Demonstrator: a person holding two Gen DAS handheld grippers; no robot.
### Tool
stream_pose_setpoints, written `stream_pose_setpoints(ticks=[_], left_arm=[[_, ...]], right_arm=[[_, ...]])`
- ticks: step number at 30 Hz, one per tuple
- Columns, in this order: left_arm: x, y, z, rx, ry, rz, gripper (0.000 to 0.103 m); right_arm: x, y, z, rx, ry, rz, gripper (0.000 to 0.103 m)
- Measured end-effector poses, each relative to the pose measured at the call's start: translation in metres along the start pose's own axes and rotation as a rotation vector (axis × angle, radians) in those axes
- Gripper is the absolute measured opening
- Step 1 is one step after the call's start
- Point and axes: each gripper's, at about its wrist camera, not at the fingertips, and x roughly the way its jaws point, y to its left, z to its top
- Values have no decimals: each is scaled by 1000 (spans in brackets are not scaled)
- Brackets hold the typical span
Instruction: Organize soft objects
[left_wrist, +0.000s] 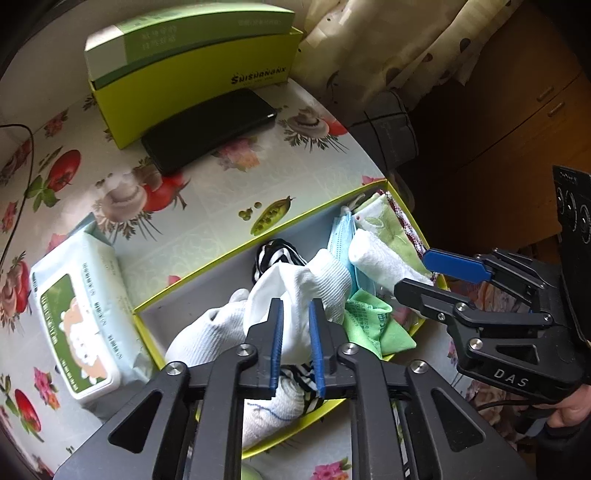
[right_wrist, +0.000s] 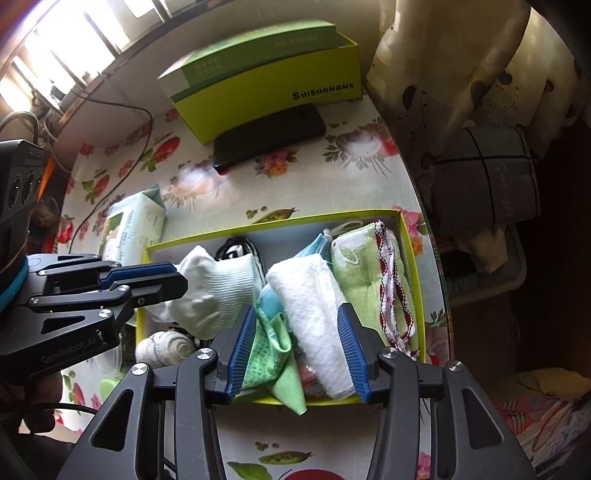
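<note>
A shallow yellow-green box (left_wrist: 258, 242) (right_wrist: 410, 254) on the table holds soft things. My left gripper (left_wrist: 297, 314) (right_wrist: 155, 280) is shut on a white sock (left_wrist: 295, 291) (right_wrist: 210, 291) and holds it over the box's left part. A striped sock (left_wrist: 275, 254) and a second white sock (left_wrist: 199, 339) lie beneath. My right gripper (right_wrist: 297, 328) (left_wrist: 417, 271) is open, its fingers astride a rolled white towel (right_wrist: 314, 306) (left_wrist: 380, 258) and a green cloth (right_wrist: 273, 350) (left_wrist: 373, 325). A blue face mask (left_wrist: 341, 236) (right_wrist: 314, 247) and a green patterned towel (right_wrist: 365, 266) (left_wrist: 391, 225) lie in the right part.
A wet-wipes pack (left_wrist: 81, 321) (right_wrist: 129, 225) lies left of the box. A black phone (left_wrist: 207, 129) (right_wrist: 269, 136) leans on a green carton (left_wrist: 192, 70) (right_wrist: 266, 74) at the back. The floral table (left_wrist: 207, 192) ends at the right, with a curtain (right_wrist: 461, 55) beyond.
</note>
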Motion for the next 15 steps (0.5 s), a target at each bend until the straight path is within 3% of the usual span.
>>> stream_pose_setpoints(ticks=[15], left_arm=[[-44, -9, -25, 2, -83, 77, 19]], right_arm=[[-33, 26, -20, -17, -22, -27, 53]])
